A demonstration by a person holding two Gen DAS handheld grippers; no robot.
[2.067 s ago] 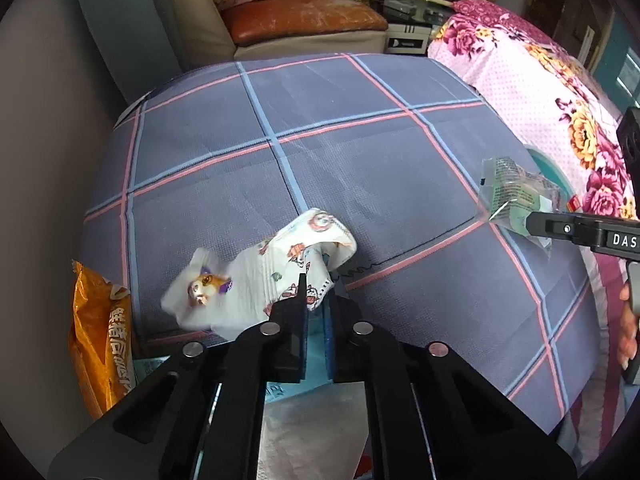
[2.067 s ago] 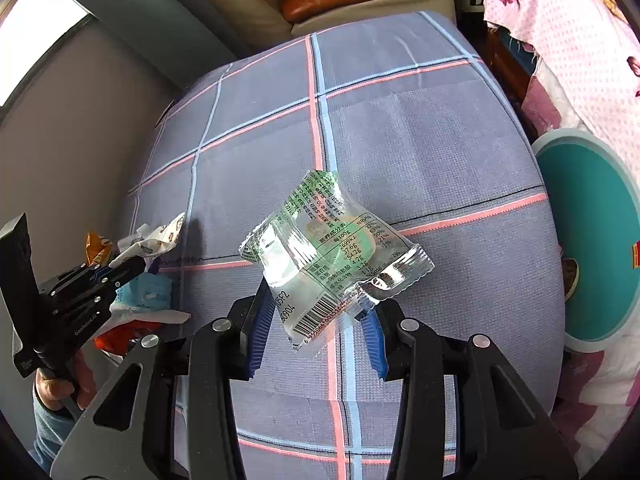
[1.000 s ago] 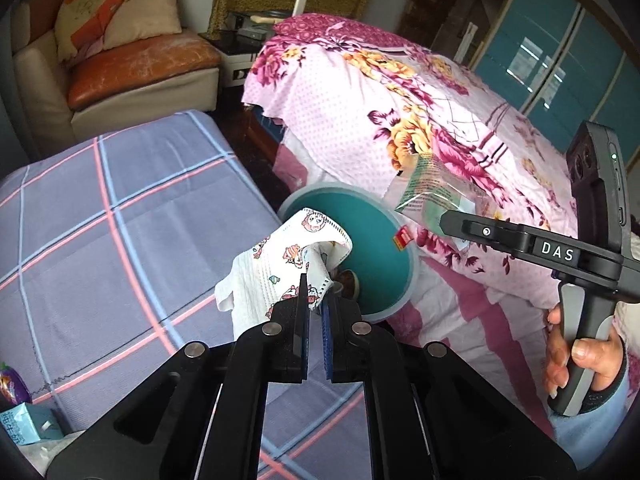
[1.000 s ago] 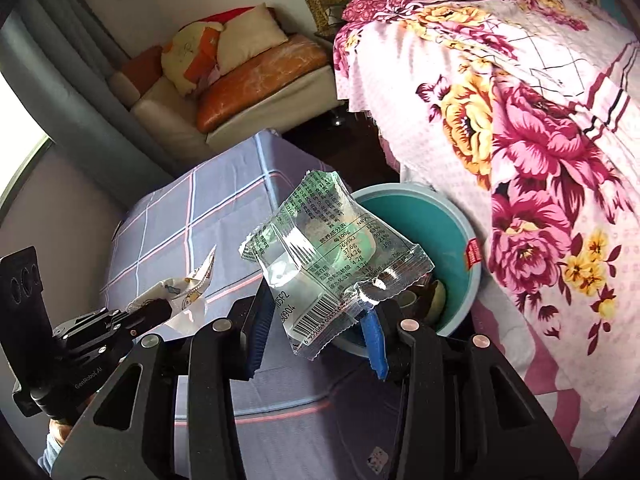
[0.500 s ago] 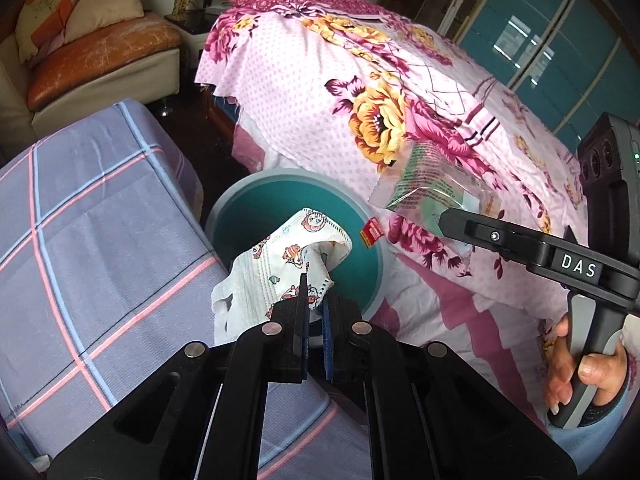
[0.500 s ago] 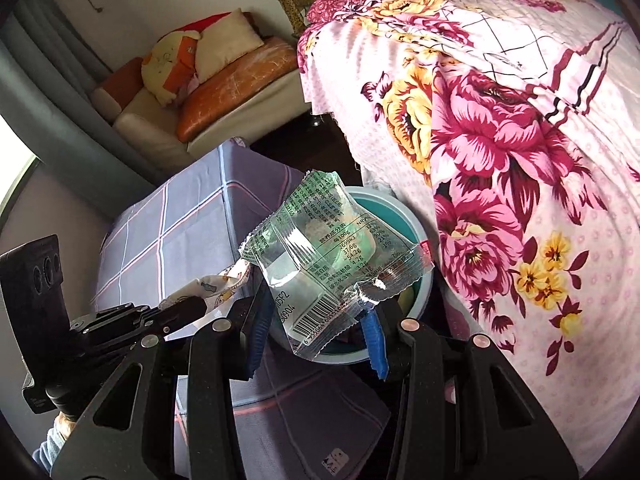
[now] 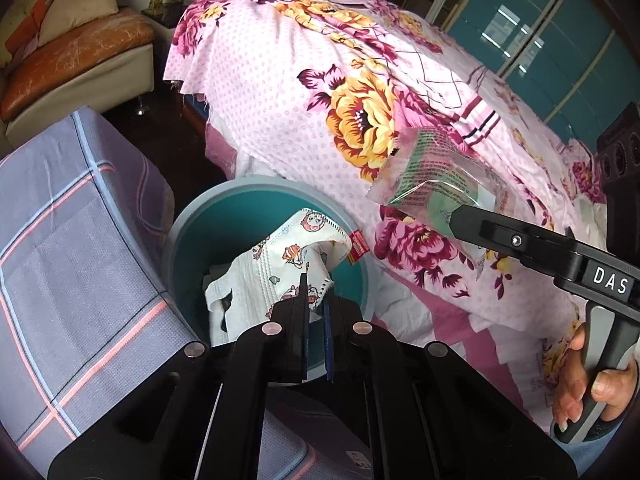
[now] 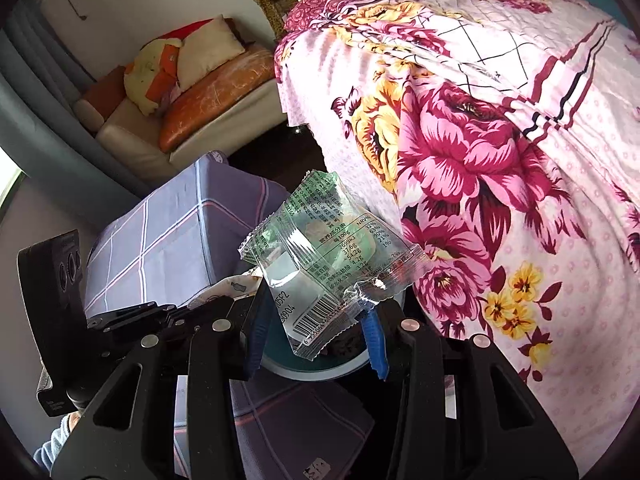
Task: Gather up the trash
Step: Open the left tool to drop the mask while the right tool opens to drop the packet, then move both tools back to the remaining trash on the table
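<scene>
In the left wrist view, the left gripper (image 7: 316, 300) is seen at 6 o'clock, with its two black fingers squeezed almost together. A white cartoon face mask (image 7: 280, 272) is pinched between them. The mask is held right over the open mouth of the teal trash bin (image 7: 192, 224), which sits in the middle of the view. Some dark things can be seen inside the bin, but what they are cannot be told. A gray-blue checked cloth (image 7: 72, 248) is spread at 9 o'clock, just beside the bin. A pink flowered bedspread (image 7: 320, 92) fills the view from 12 to 3 o'clock. At 3 o'clock the right gripper (image 7: 460, 216) is seen from the side, and a clear snack wrapper (image 7: 432, 176) is held at its tip, above the bedspread and to the right of the bin. In the right wrist view, the right gripper (image 8: 316, 320) is seen at 6 o'clock with its blue-padded fingers set partly apart. The snack wrapper (image 8: 328, 264) is gripped between them and sticks up in the middle of the view. The teal bin (image 8: 320, 372) is seen just below and behind the wrapper, mostly hidden by it. The left gripper (image 8: 224, 304) is seen at 8 o'clock, with a bit of the mask (image 8: 236, 286) at its tip, next to the bin. The checked cloth (image 8: 176, 232) lies at 9 o'clock and the bedspread (image 8: 480, 140) at 2 o'clock.
</scene>
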